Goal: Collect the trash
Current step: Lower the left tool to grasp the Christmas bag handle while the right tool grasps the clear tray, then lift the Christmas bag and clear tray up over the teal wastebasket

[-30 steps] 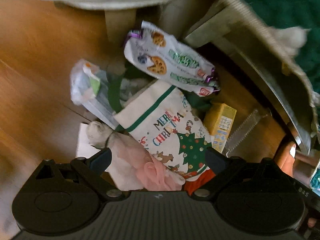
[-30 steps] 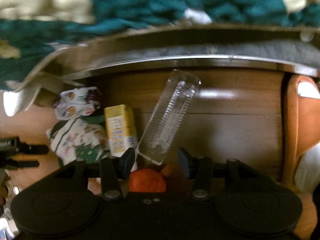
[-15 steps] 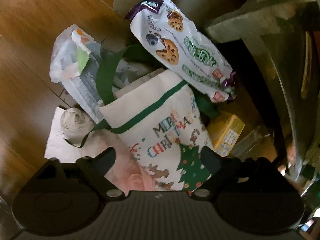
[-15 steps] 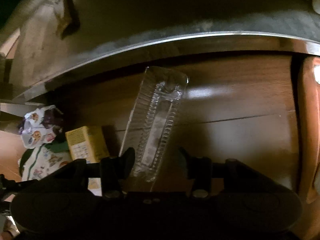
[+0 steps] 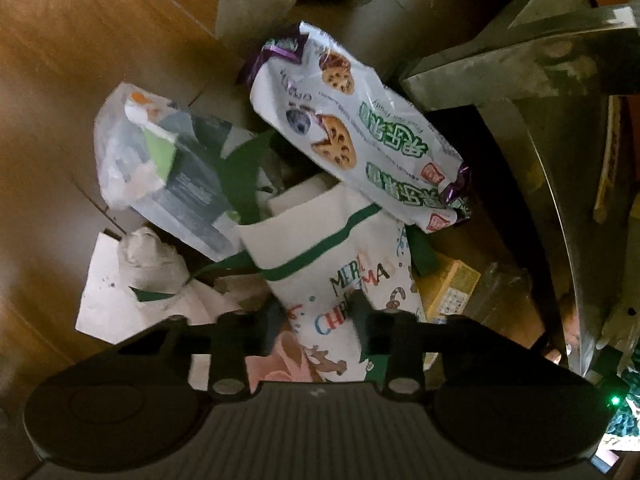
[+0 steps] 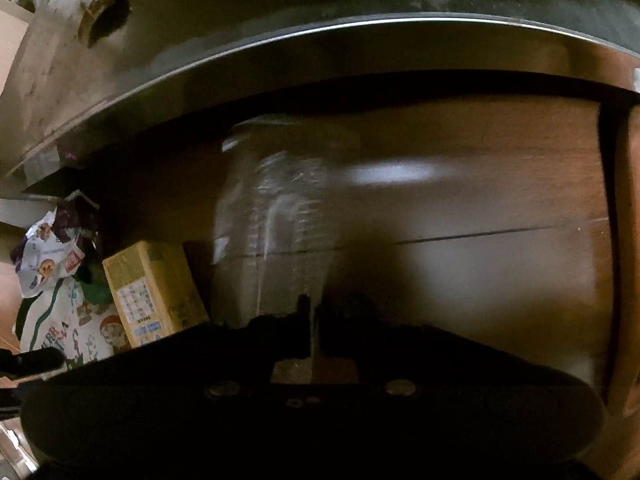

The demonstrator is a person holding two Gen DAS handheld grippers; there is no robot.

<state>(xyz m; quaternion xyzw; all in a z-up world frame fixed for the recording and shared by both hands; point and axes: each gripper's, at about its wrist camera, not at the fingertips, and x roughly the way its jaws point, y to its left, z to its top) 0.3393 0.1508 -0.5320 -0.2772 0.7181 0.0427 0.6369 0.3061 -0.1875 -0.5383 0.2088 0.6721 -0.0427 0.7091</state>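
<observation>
In the left wrist view a white "Merry Christmas" tote bag point(image 5: 340, 256) with green trim lies on the wooden floor. My left gripper point(image 5: 316, 316) is narrowed around the bag's cloth. A cookie packet point(image 5: 352, 136), a clear plastic bag of wrappers point(image 5: 160, 168), crumpled tissue point(image 5: 148, 256) and a yellow carton point(image 5: 448, 288) lie around it. In the right wrist view my right gripper point(image 6: 314, 320) is shut on a clear plastic tray point(image 6: 276, 220), which is blurred. The yellow carton point(image 6: 152, 288) and the tote bag point(image 6: 60, 320) lie to its left.
A metal-edged furniture base point(image 6: 320, 36) overhangs the floor just beyond the tray; it also shows in the left wrist view point(image 5: 560, 208). An orange object point(image 6: 628, 240) stands at the right edge. White paper point(image 5: 104, 304) lies under the tissue.
My right gripper has closed on the clear tray, which now blurs with motion. My left gripper's fingers have closed inward onto the tote bag's cloth and moved closer to the pile.
</observation>
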